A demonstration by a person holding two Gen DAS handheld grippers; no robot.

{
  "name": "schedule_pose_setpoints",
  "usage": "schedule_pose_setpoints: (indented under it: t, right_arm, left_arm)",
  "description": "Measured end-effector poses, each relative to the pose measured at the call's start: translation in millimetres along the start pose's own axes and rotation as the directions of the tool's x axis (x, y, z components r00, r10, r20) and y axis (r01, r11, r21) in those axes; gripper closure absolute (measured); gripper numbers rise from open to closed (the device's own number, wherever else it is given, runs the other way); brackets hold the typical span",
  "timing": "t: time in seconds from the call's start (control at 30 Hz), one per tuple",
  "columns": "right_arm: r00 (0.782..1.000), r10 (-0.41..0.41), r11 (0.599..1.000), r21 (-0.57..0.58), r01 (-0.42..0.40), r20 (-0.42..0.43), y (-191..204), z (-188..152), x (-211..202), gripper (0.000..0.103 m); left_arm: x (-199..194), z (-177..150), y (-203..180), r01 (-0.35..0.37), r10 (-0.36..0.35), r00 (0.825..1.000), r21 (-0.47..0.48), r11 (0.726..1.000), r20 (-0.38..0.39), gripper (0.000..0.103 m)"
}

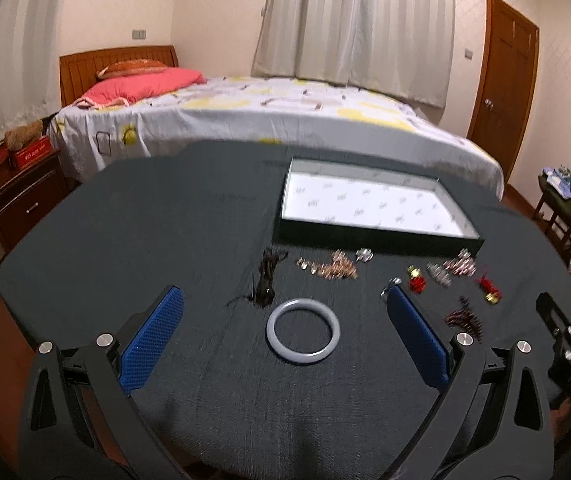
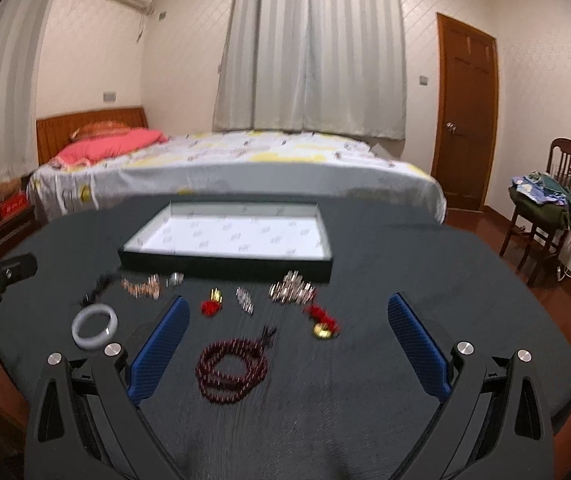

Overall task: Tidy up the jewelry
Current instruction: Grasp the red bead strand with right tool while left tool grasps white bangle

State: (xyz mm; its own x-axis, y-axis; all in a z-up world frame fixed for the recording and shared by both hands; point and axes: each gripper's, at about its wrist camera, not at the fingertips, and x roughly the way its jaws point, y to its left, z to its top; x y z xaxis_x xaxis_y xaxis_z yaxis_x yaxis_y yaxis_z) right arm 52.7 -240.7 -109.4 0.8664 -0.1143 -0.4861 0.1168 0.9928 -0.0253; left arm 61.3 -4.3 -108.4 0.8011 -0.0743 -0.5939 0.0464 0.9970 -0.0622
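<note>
Jewelry is lying scattered on the dark-clothed counter, in front of a shallow tray with a white printed lining, which is sitting toward the far side. Going left to right in the left wrist view: a dark corded piece is lying just beyond a pale grey bangle, then a rose-gold chain, a small silver ornament, a red-and-gold tasselled earring, a silver clip, a second pinkish cluster close to the tray's near right corner, and another red tasselled earring. A dark red beaded bracelet is coiling nearest the right side (both views are blurred, so finer details are hard to read).

The left claw is hovering with its blue pads spread wide, gripping nothing; the bangle is lying on the cloth between them, touching neither. The right claw is likewise gaping wide and carrying nothing, with the beaded bracelet lying between its pads and nearer the left one. In the right wrist view the bangle is sitting just outside the left pad. Beyond the counter a bed is stretching across the room.
</note>
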Motion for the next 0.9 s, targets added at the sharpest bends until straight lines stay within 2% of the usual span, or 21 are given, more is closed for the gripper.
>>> schedule_pose_setpoints:
  t: [0.37, 0.57, 0.67, 0.7, 0.73, 0.77, 0.9]
  right_arm:
    - [0.980, 0.042, 0.998, -0.035, -0.050, -0.193, 35, -27, 62, 0.006]
    - [0.955, 0.038, 0.998, -0.043, -0.053, -0.294, 44, -31, 89, 0.007]
    - [0.947, 0.052, 0.997, -0.030, -0.065, -0.318, 42, -36, 93, 0.009]
    - [0.944, 0.061, 0.997, -0.024, -0.073, -0.325, 40, -38, 93, 0.012]
    - [0.944, 0.086, 0.996, -0.009, -0.093, -0.319, 37, -39, 91, 0.026]
    - [0.946, 0.076, 0.996, -0.017, -0.085, -0.315, 36, -39, 90, 0.038]
    - [0.940, 0.119, 0.991, -0.022, -0.133, -0.319, 39, -38, 89, 0.063]
  left_arm:
    - [40, -18, 8, -0.036, 0.037, 0.996, 0.012, 0.999, -0.076, 0.004]
    - [54, -22, 13, -0.034, 0.033, 0.993, -0.005, 0.999, -0.111, 0.004]
    - [57, -23, 13, -0.032, 0.031, 0.992, -0.005, 0.999, -0.119, 0.004]
    - [58, -24, 12, -0.033, 0.032, 0.992, -0.004, 0.999, -0.120, 0.004]
    - [59, -25, 11, -0.032, 0.031, 0.992, -0.002, 1.000, -0.123, 0.004]
    - [60, -25, 11, -0.029, 0.029, 0.992, -0.001, 1.000, -0.127, 0.004]
    - [63, -27, 5, -0.013, 0.014, 0.990, 0.006, 1.000, -0.138, 0.004]
